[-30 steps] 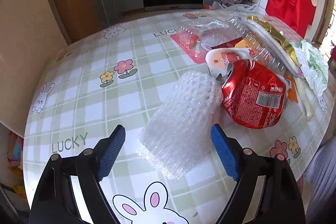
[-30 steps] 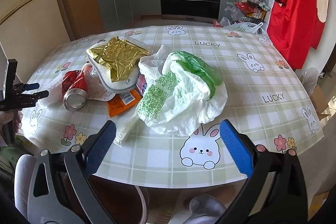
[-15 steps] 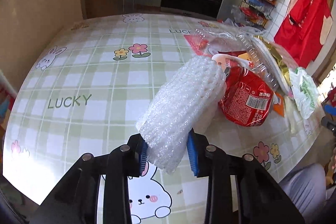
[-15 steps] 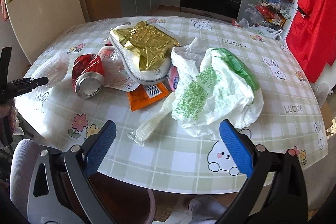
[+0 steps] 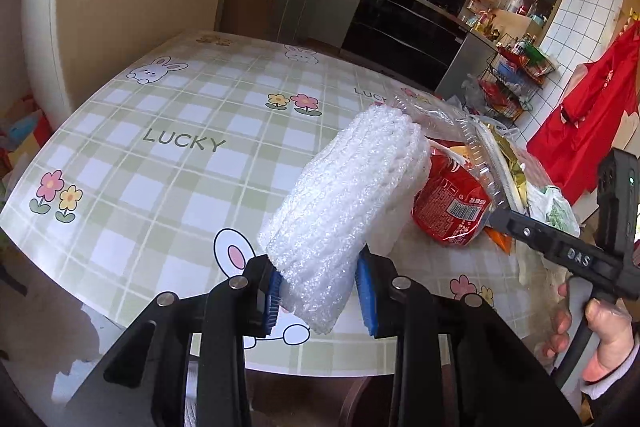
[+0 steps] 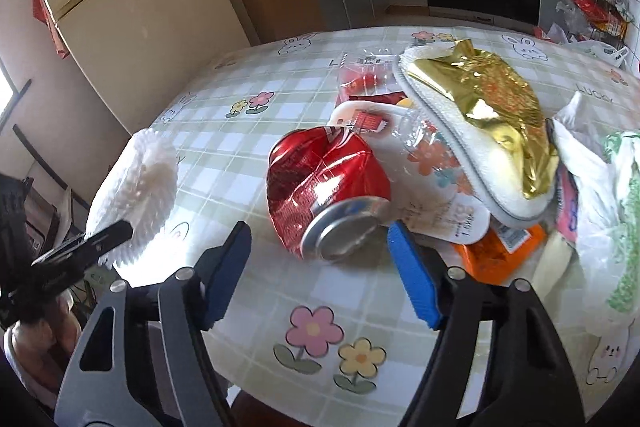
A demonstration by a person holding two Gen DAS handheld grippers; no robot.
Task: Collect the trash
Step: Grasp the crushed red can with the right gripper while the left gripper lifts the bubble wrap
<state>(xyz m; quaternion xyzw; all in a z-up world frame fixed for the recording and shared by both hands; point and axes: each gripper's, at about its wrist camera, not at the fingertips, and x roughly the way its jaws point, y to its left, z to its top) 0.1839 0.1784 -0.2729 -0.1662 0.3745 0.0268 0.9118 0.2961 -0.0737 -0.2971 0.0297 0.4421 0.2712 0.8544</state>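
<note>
My left gripper point(image 5: 320, 291) is shut on the near end of a white bubble-wrap roll point(image 5: 348, 195), which it holds tilted above the checked tablecloth point(image 5: 168, 163). The roll point(image 6: 140, 187) also shows at the left of the right wrist view. A crushed red can point(image 6: 320, 187) lies on its side with its silver end toward me. My right gripper point(image 6: 318, 233) straddles that end and its jaws are closing, the blue pads still apart from the metal. In the left wrist view the can point(image 5: 452, 203) sits just past the roll, with one of the right gripper's fingers point(image 5: 516, 223) beside it.
Right of the can is a trash pile: a gold foil wrapper point(image 6: 492, 95) on a white foam tray point(image 6: 448, 139), an orange packet point(image 6: 508, 247), a green-and-white plastic bag point(image 6: 616, 187) and a clear plastic box point(image 6: 360, 75). A fridge point(image 6: 120, 27) stands left. A hand point(image 5: 600, 339) holds the right gripper's handle.
The left gripper closed on the bubble-wrap roll, lifted it and rolled. The right gripper swung left from the plastic bag to the red can and its jaws narrowed.
</note>
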